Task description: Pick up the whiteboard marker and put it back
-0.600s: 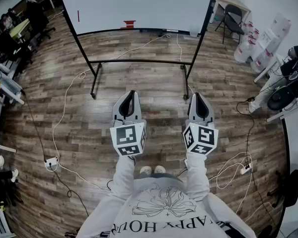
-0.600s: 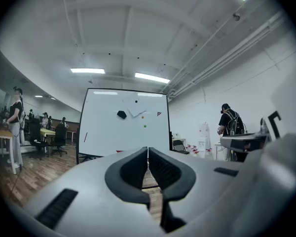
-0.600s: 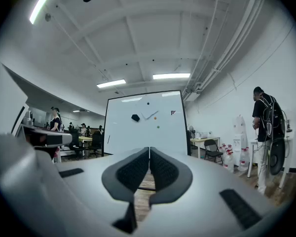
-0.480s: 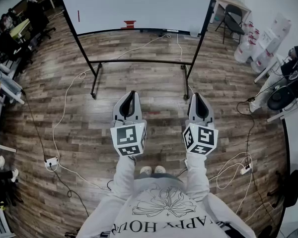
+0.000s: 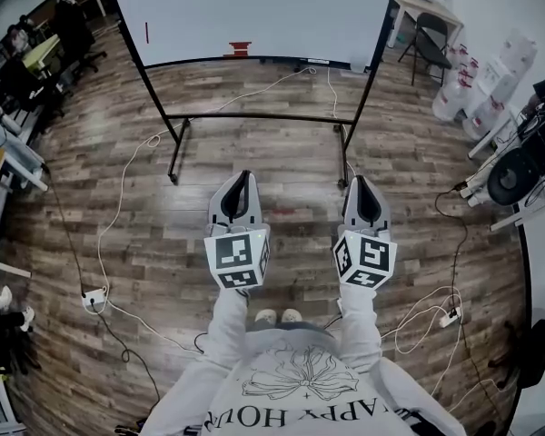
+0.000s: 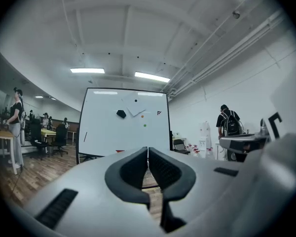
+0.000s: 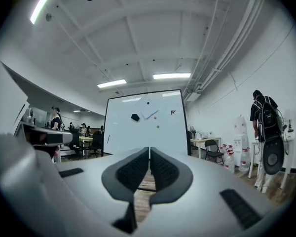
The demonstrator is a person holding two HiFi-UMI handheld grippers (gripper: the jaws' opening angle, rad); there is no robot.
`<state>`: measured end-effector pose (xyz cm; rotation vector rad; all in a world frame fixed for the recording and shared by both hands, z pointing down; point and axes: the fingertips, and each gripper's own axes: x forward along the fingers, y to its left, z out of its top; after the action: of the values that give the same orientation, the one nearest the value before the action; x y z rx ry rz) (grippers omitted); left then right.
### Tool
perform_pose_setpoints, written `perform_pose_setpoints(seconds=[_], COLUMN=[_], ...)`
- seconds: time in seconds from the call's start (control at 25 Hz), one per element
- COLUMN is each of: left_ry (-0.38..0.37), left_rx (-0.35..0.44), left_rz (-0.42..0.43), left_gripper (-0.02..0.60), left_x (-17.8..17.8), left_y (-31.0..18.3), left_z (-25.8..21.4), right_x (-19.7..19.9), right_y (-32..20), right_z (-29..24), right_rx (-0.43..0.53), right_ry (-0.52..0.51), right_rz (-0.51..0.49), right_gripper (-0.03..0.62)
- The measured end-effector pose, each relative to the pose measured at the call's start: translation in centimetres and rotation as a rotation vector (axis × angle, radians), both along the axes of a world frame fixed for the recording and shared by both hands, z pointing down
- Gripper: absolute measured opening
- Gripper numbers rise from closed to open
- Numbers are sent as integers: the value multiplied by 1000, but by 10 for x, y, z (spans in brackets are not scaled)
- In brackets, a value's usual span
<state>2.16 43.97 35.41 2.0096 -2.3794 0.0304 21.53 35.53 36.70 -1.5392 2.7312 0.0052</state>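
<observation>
The person stands with both arms held out level. The left tool (image 5: pixel 244 174) is fully closed, its jaws meeting with nothing between them. The right tool (image 5: pixel 361 181) is just as tightly closed and empty. Below them is the wooden floor (image 5: pixel 282 157), crossed by a white cable (image 5: pixel 118 198). Well ahead stands the whiteboard (image 5: pixel 254 7) on its stand. A thin stick on the board's left part, apparently the whiteboard marker (image 5: pixel 146 33), is far from both tools.

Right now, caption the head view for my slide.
Person holds left gripper and right gripper, both shut, facing a whiteboard on wood floor.
</observation>
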Motion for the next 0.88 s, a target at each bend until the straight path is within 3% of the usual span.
perform_pose_setpoints(seconds=[0.52, 0.88], left_ry=[12, 18], left_rx=[-28, -45], left_rz=[-32, -37], left_gripper=[9, 9], left_x=[22, -9], left_y=[-16, -67], left_z=[21, 34], right_x=[9, -12], right_y=[-21, -71], right_z=[17, 30], right_rx=[-8, -26], right_ry=[32, 37], right_rz=[-57, -50], right_gripper=[9, 9])
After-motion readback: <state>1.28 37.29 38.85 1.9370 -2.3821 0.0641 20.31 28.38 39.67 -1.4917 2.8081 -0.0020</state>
